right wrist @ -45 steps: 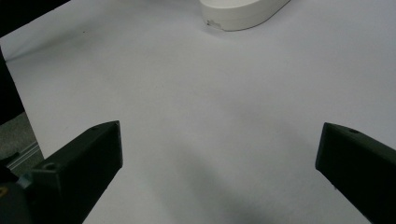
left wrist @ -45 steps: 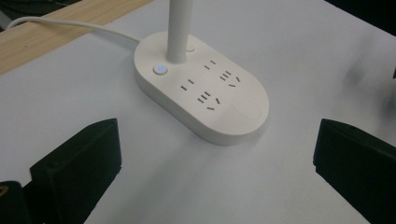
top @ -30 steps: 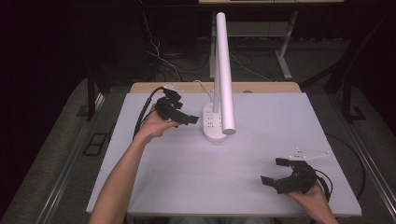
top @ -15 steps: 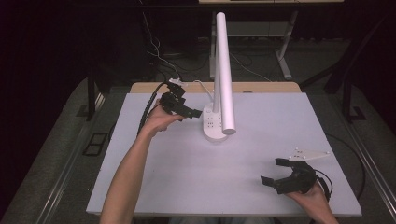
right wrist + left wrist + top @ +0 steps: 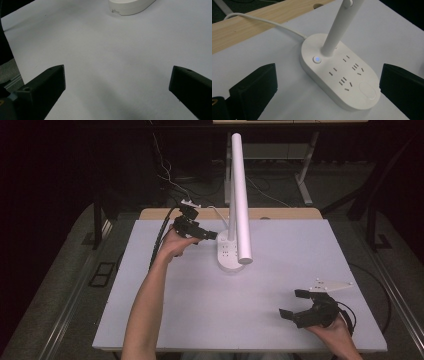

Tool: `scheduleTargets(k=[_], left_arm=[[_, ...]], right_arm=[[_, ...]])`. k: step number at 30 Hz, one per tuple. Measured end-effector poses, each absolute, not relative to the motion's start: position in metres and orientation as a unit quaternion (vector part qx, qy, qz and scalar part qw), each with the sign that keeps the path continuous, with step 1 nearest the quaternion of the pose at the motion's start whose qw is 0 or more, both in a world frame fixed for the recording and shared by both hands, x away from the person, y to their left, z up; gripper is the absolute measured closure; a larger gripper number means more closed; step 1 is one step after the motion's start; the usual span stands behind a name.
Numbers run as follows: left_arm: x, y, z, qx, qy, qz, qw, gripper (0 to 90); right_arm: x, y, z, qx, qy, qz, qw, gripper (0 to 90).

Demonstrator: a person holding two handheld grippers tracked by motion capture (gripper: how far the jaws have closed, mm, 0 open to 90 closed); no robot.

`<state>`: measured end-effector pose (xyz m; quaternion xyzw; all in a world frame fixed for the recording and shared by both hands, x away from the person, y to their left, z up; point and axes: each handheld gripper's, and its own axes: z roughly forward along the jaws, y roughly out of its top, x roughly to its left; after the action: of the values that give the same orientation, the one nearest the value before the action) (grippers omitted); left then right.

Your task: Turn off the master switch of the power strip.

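A white desk lamp stands at the table's back centre, its oval base (image 5: 229,256) carrying several sockets and its long head (image 5: 240,195) raised on a stem. My left gripper (image 5: 206,234) hovers just left of the base, open and empty. In the left gripper view the base (image 5: 339,75) lies between the spread jaws, with a blue-lit button (image 5: 317,59) beside the stem (image 5: 336,28) and a round pad (image 5: 367,90) at the near end. My right gripper (image 5: 292,303) rests open at the front right, holding nothing; its view has the base's end (image 5: 131,6) far ahead.
The lamp's white cable (image 5: 262,21) runs off over a wooden strip (image 5: 280,213) at the table's far edge. The white tabletop (image 5: 200,310) spreads between the two hands. Dark floor with cables and table legs surrounds the table.
My left gripper has moved a little farther back and toward the lamp base. The right gripper has barely shifted.
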<state>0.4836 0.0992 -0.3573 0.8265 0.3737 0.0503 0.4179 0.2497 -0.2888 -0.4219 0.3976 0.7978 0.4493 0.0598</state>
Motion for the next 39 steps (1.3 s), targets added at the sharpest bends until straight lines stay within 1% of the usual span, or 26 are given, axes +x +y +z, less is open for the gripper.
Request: scheduleTargets(k=[2, 7, 13, 14, 21, 23, 28, 36, 39], left_arm=[[0.486, 0.099, -0.36, 0.826, 0.377, 0.042, 0.417, 0.8], [0.491, 0.099, -0.367, 0.814, 0.397, 0.046, 0.421, 1.5], [0.501, 0.102, -0.379, 0.816, 0.404, 0.044, 0.412, 3.3], [0.502, 0.101, -0.381, 0.81, 0.409, 0.044, 0.418, 3.6], [0.505, 0.097, -0.387, 0.811, 0.406, 0.046, 0.419, 8.1], [0.506, 0.094, -0.389, 0.802, 0.414, 0.044, 0.429, 9.8], [0.508, 0.094, -0.39, 0.803, 0.411, 0.045, 0.429, 14.7], [0.515, 0.089, -0.392, 0.804, 0.41, 0.029, 0.43, 17.1], [0.516, 0.086, -0.392, 0.803, 0.409, 0.026, 0.432, 21.2]], right_arm=[[0.25, -0.289, -0.422, 0.399, 0.797, 0.45, 0.06, 0.0], [0.25, -0.289, -0.422, 0.397, 0.798, 0.449, 0.061, 0.0], [0.25, -0.289, -0.422, 0.398, 0.799, 0.447, 0.059, 0.0], [0.25, -0.289, -0.422, 0.398, 0.799, 0.447, 0.059, 0.0], [0.25, -0.288, -0.422, 0.399, 0.798, 0.447, 0.059, 0.0], [0.25, -0.288, -0.422, 0.399, 0.798, 0.447, 0.059, 0.0], [0.25, -0.288, -0.422, 0.399, 0.798, 0.447, 0.059, 0.0], [0.25, -0.289, -0.422, 0.4, 0.798, 0.448, 0.058, 0.0], [0.25, -0.288, -0.422, 0.401, 0.798, 0.446, 0.06, 0.0]])
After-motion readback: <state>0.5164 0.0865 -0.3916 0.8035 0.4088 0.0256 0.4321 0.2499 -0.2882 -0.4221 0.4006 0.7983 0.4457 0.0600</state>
